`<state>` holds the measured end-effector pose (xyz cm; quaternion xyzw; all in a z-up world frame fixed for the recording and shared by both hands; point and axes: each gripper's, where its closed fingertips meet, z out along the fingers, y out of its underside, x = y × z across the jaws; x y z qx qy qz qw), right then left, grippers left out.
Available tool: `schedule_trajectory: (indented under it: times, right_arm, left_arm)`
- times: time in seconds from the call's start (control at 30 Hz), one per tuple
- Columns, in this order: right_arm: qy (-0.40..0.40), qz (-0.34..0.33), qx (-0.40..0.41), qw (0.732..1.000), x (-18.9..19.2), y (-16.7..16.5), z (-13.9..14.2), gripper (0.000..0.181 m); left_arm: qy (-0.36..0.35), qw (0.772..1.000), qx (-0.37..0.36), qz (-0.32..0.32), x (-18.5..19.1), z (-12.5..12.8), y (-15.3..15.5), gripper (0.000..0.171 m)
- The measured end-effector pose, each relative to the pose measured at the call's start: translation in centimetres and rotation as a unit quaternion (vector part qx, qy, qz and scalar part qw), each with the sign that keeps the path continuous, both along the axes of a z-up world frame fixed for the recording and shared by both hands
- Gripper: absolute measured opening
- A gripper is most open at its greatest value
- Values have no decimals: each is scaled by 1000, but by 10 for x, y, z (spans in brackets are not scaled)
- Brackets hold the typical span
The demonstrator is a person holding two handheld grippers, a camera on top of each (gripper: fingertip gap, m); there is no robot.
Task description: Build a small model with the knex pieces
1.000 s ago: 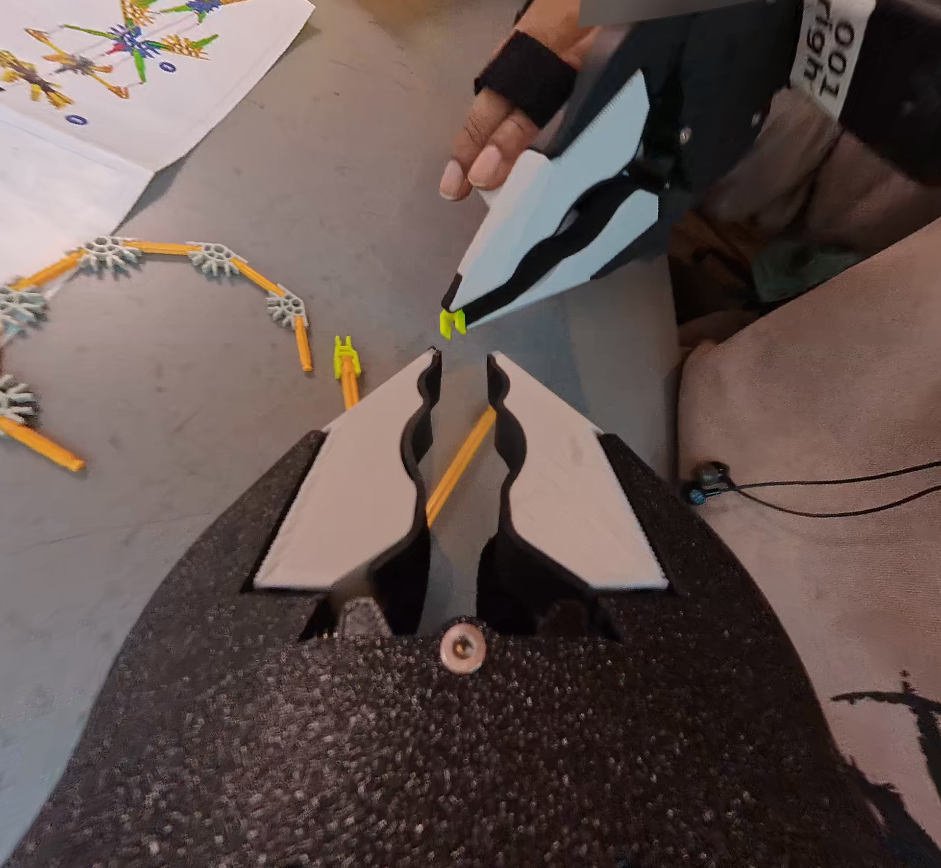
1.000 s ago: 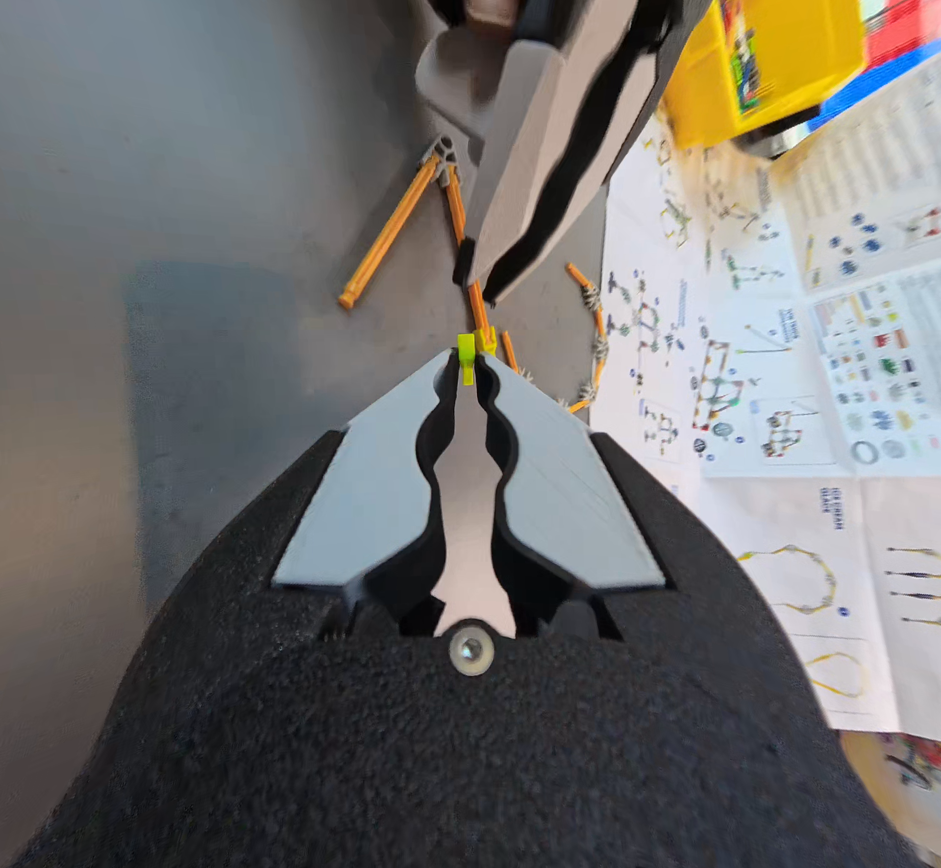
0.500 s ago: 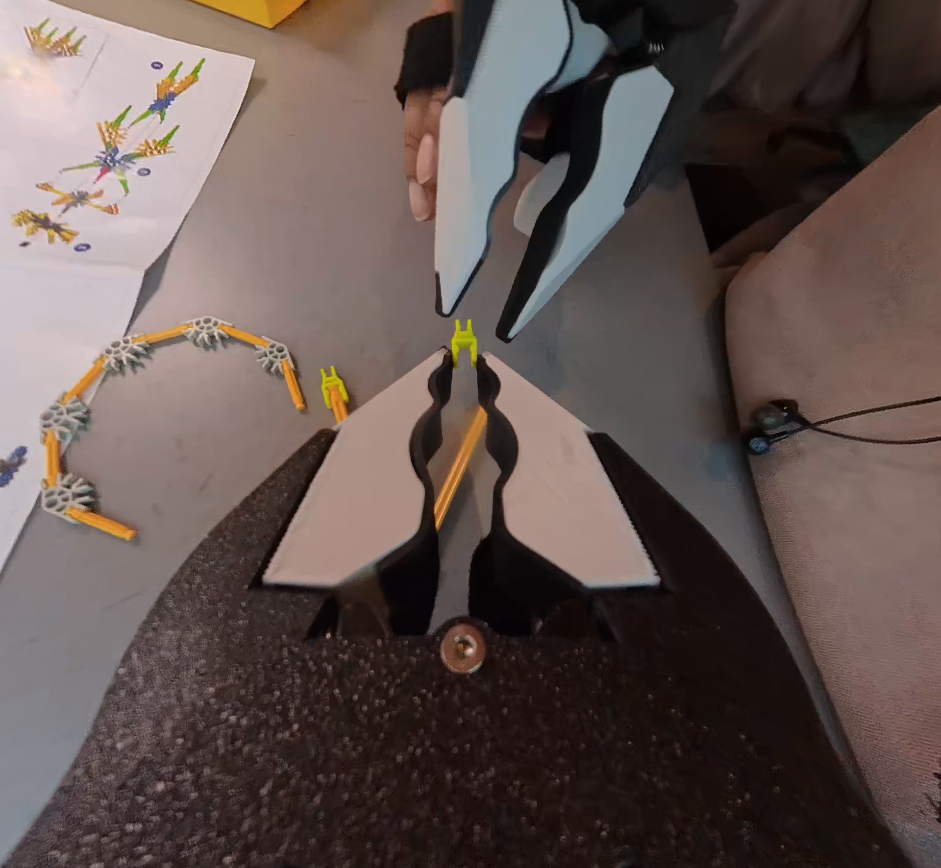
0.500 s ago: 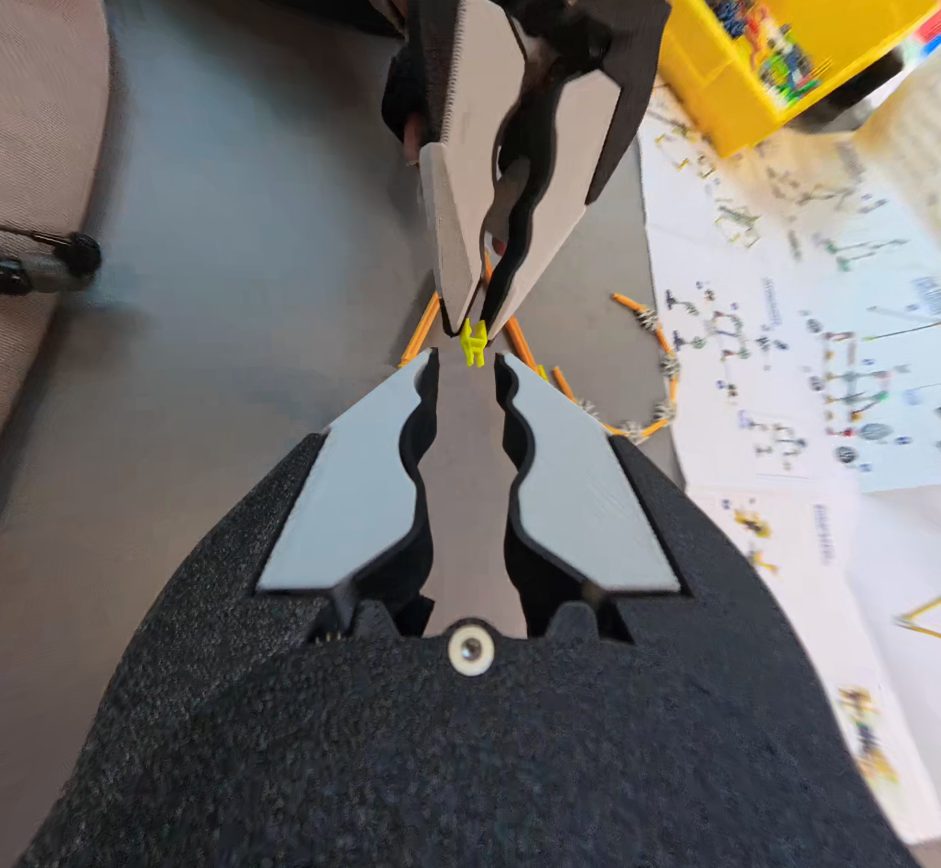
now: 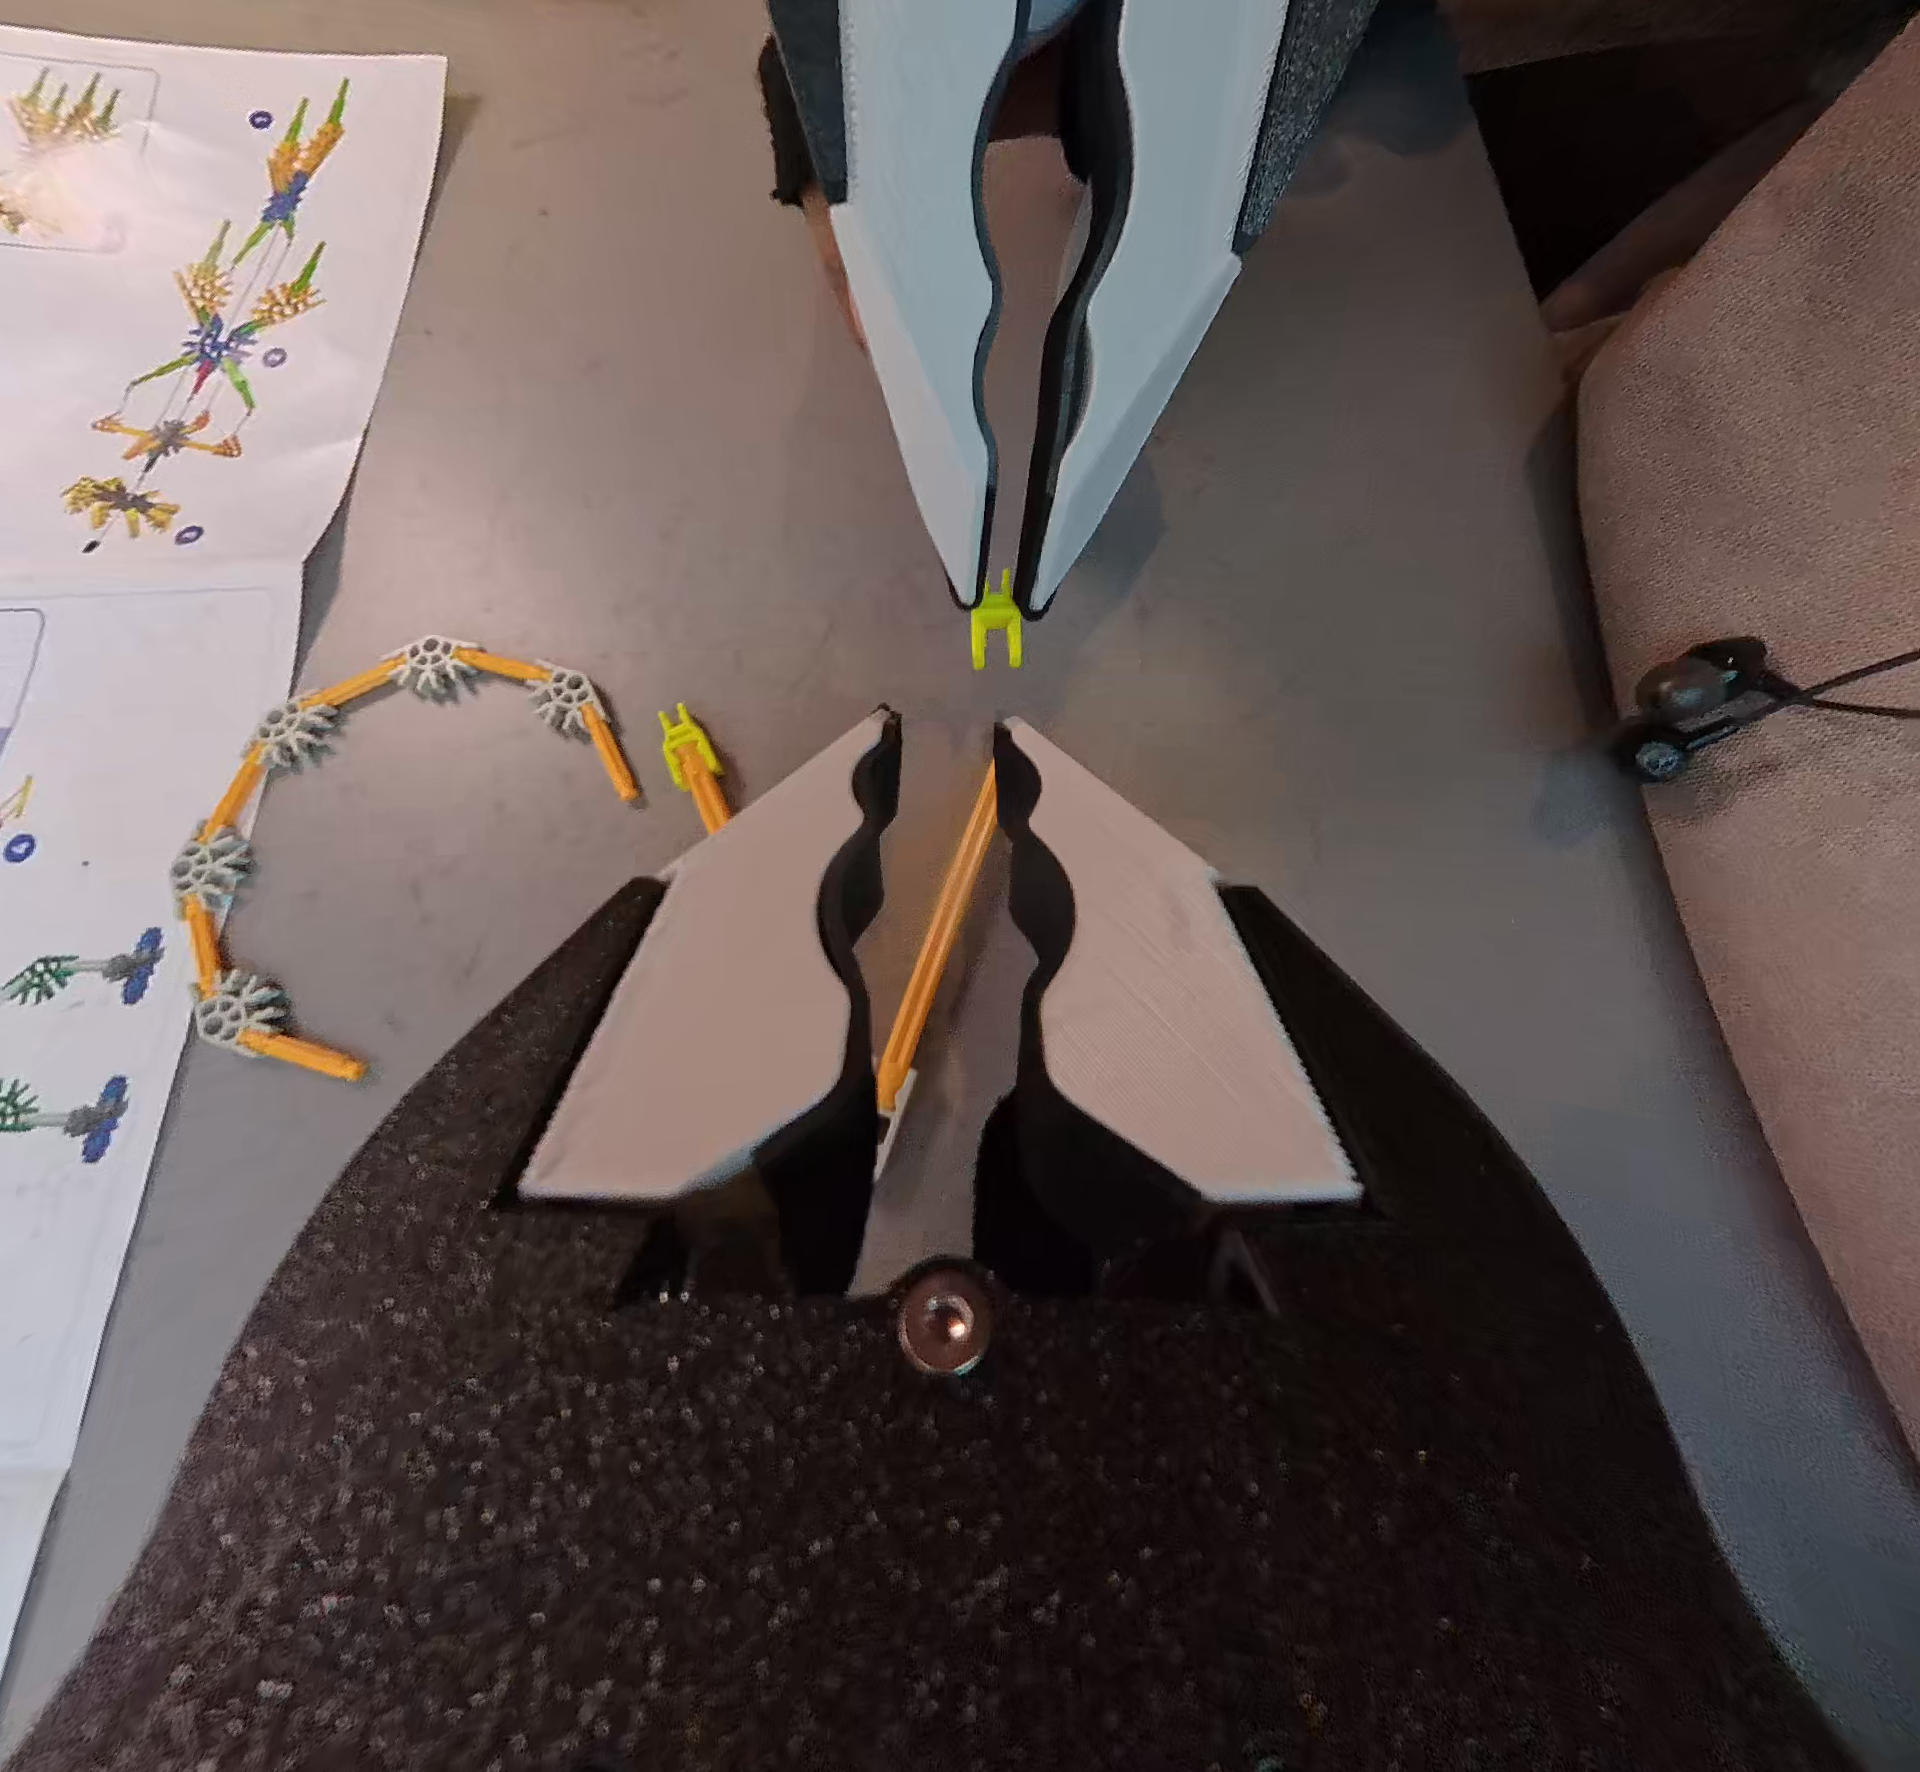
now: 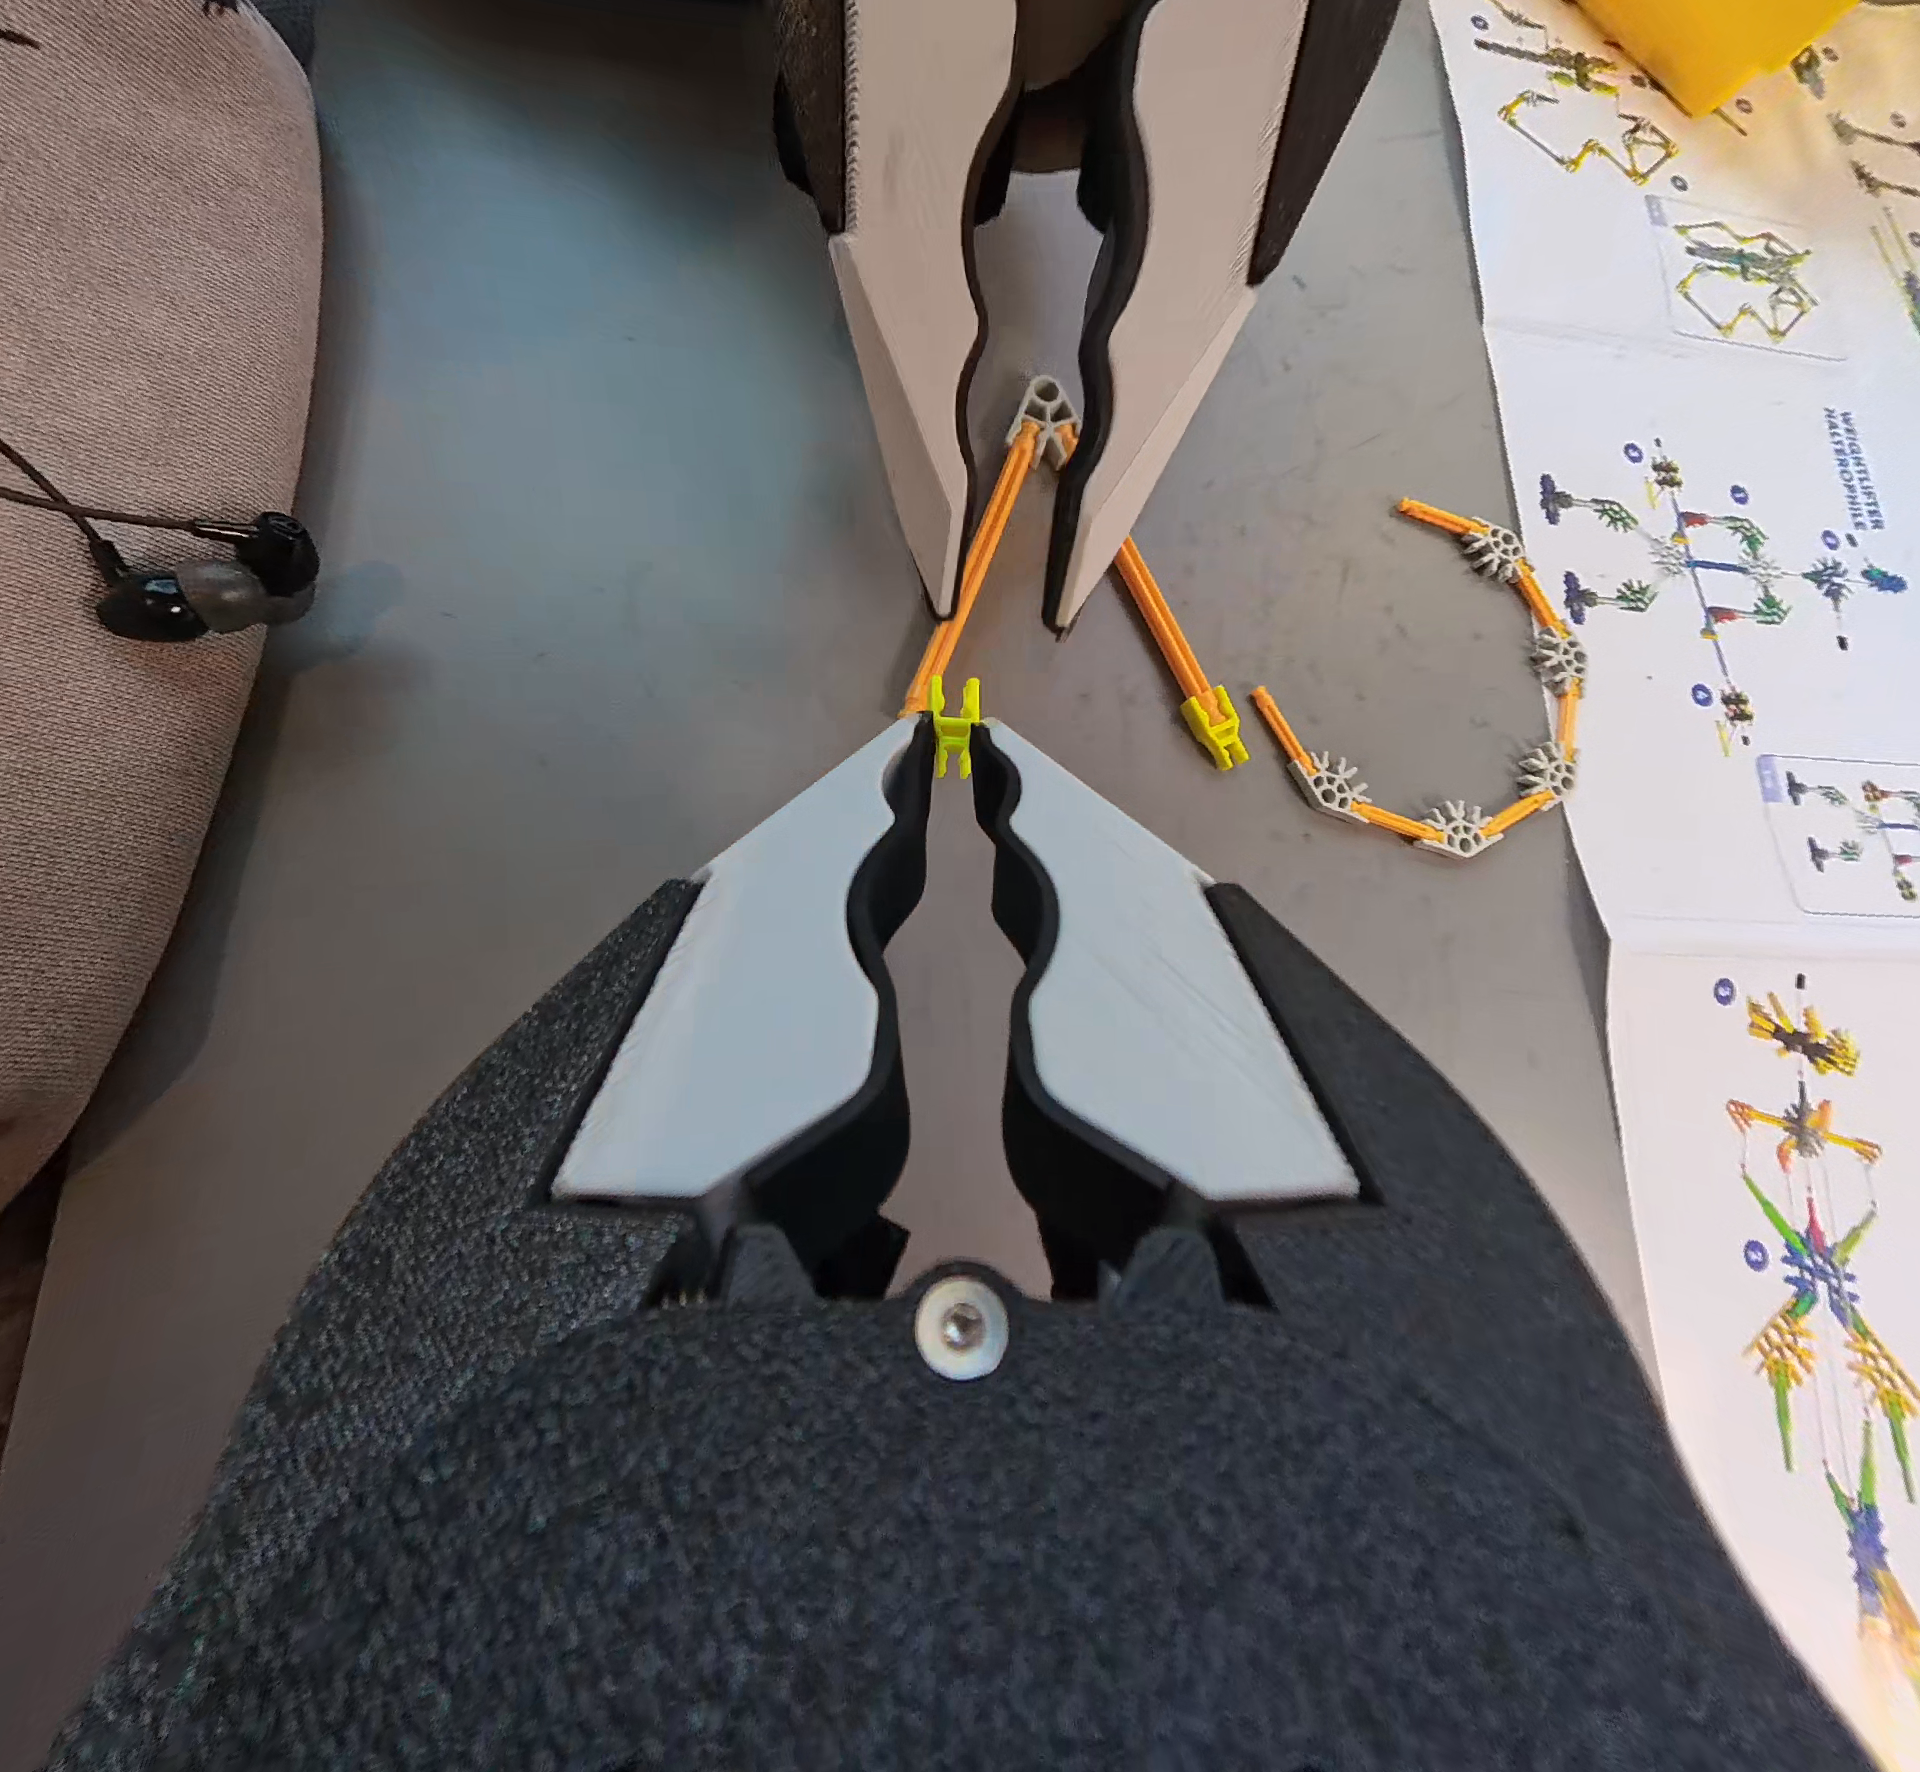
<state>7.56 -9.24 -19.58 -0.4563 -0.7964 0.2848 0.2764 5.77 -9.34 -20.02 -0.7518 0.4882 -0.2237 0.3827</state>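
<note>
Two grippers faced off mid-frame: right gripper pinched a yellow-green clip; left gripper released, straddling an orange rod.

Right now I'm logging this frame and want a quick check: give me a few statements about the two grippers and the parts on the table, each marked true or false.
1. The right gripper pinches a yellow-green clip at its fingertips. True.
2. The left gripper is shut on the clip. False: its fingers stand apart, with nothing between the tips.
3. An orange rod lies on the table beneath the left gripper's fingers. True.
4. The curved chain of grey connectors is held in the air. False: it lies on the grey table.
5. A second clip sits on the end of another orange rod. True.
</note>
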Motion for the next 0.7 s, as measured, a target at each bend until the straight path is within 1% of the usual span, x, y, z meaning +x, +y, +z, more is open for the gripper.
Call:
schedule_trajectory:
  times: [0.1, 0.17, 0.2, 0.23, 0.27, 0.53, 0.57, 0.7]
  right_arm:
    - [-16, -14, -2, 1000, -1, -2, -7, 6]
    - [-22, -23, 5, 999, -2, -3, -11, 5]
    - [-24, -27, 5, 999, -3, -3, -13, 5]
    - [-25, -31, 3, 999, -4, -3, -14, 5]
    - [-27, -34, 1, 999, -4, -3, -16, 6]
    - [-40, -50, 15, 998, -3, 3, -22, 5]
    - [-41, -52, 21, 998, -3, 4, -23, 0]
    - [-50, -46, 34, 997, -2, 5, -23, 0]
  left_arm:
    - [37, 998, -41, -14, -17, -15, -7, 22]
    - [65, 996, -51, -12, -26, -26, -8, 21]
    - [70, 996, -58, -12, -28, -28, -8, 17]
    - [62, 996, -67, -12, -26, -28, -10, 9]
    - [61, 995, -73, -7, -24, -28, -9, 7]
    - [60, 995, -85, 10, -19, -28, -8, 6]
    - [60, 995, -84, 9, -18, -28, -8, 6]
    - [60, 995, -85, 10, -17, -28, -8, 5]
